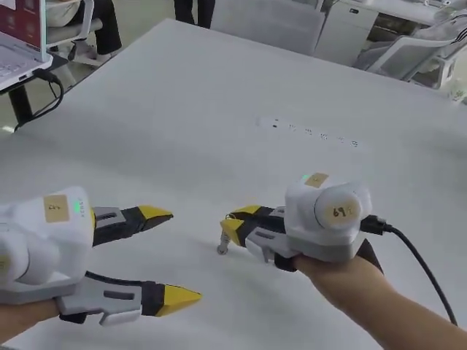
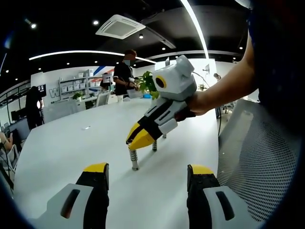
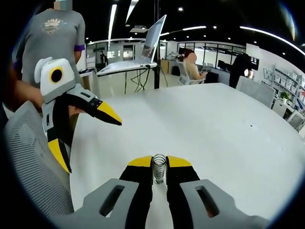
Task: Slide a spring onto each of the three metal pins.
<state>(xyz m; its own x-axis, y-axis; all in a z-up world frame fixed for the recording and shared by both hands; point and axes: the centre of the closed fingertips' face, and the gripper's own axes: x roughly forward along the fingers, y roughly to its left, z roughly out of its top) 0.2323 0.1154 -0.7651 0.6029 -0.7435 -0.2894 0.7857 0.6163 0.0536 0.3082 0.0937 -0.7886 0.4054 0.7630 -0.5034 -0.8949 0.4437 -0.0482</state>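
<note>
My right gripper (image 3: 159, 162) is shut on a small steel spring (image 3: 159, 168) that stands upright between its yellow tips. In the left gripper view the same gripper (image 2: 138, 138) holds the spring (image 2: 133, 155) down over a pin on the white table (image 2: 71, 143), and a second pin (image 2: 154, 145) stands just behind it. In the head view the right gripper (image 1: 235, 221) tilts down, with the spring's lower end (image 1: 222, 247) near the tabletop. My left gripper (image 1: 169, 255) hovers a short way to the left, open and holding nothing.
A black cable (image 1: 423, 270) trails from the right gripper towards the table's near right edge. A row of small marks (image 1: 306, 131) lies mid-table. A laptop (image 1: 18, 44) stands off the far left corner, chairs (image 1: 416, 51) at the far right, and people stand in the room.
</note>
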